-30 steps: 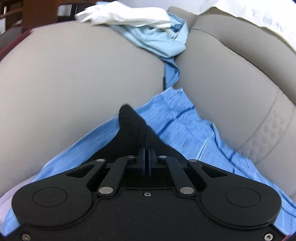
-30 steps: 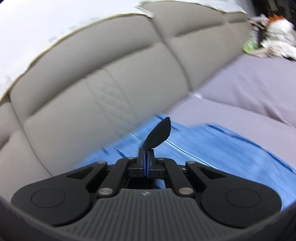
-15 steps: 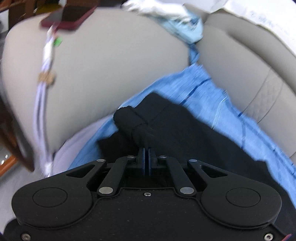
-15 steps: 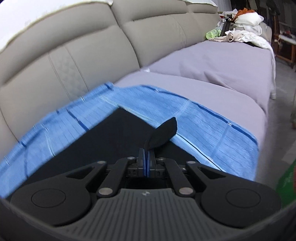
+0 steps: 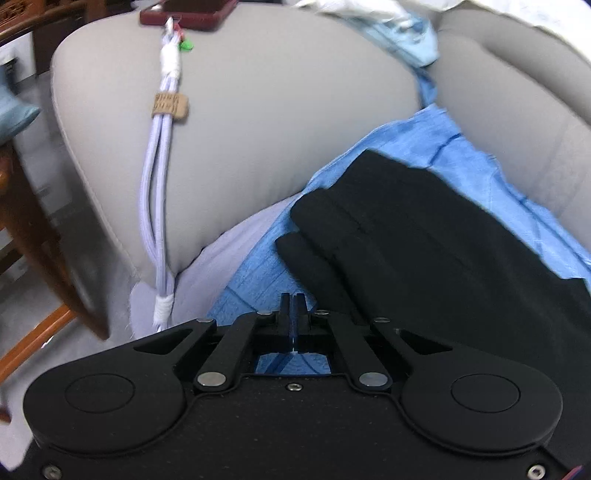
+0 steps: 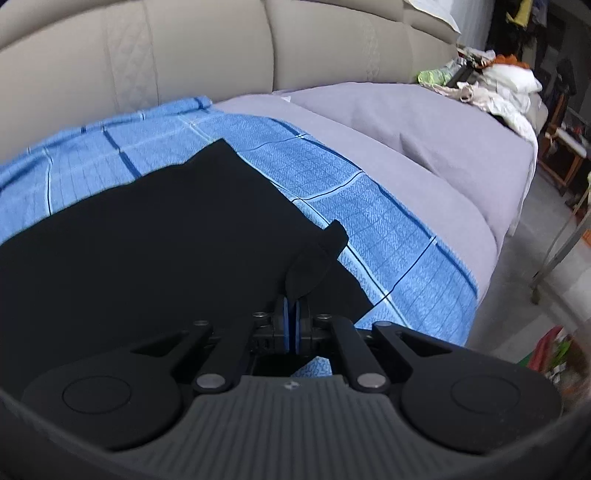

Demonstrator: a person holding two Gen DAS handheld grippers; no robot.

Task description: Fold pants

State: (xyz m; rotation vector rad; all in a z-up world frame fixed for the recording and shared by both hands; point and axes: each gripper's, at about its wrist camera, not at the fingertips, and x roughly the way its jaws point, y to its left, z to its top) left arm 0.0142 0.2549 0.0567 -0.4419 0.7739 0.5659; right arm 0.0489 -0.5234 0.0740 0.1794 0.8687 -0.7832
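Observation:
Black pants [image 5: 424,236] lie flat on a blue checked cloth [image 5: 255,273] spread over the sofa seat. In the left wrist view my left gripper [image 5: 293,301] is shut with nothing between its fingers, just in front of the pants' near left corner. In the right wrist view the pants [image 6: 147,236] spread to the left, and my right gripper [image 6: 290,306] is shut on a small flap of the pants' near right corner [image 6: 306,273], low over the cloth [image 6: 369,206].
A grey sofa armrest [image 5: 258,103] with a white cable [image 5: 159,177] and a dark red phone [image 5: 188,14] on it rises at left. The sofa back [image 6: 184,55] is behind. A lilac sheet [image 6: 424,140] covers the seat to the right, with piled clothes [image 6: 498,85] at its far end.
Both grippers pulled back and down, laying the pants flat on the blue cloth. The left gripper no longer has the pants between its fingers; the right still pinches its corner.

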